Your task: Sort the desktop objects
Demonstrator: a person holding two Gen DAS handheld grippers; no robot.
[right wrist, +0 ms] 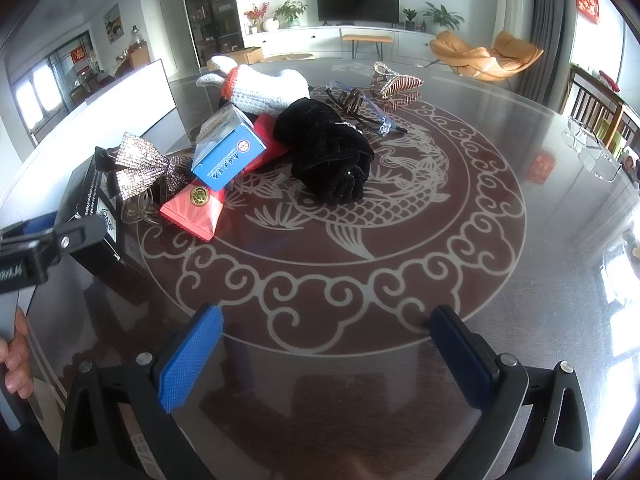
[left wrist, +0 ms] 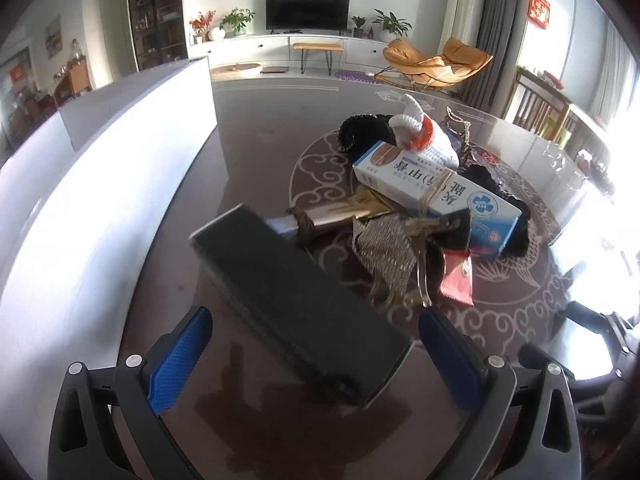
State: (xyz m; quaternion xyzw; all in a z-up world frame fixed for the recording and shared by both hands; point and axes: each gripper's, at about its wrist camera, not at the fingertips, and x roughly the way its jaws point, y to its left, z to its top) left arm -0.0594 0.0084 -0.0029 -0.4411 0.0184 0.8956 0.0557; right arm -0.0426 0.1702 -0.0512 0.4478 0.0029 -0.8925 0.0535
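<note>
left tongs (left wrist: 316, 364) open, astride black box (left wrist: 296, 304)

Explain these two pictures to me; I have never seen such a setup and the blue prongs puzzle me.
Each picture comes from a fisheye camera on a hand-held claw, looking along its blue fingers. No robot: a person's hand shows at the edge of the right view. The left claw is open around a black box; whether it touches, I cannot tell. The right claw is open and empty. On the patterned table lies a pile: a blue-and-white carton, a knitted white toy, black velvet cloth, a red packet, a sparkly bow and glasses.
</note>
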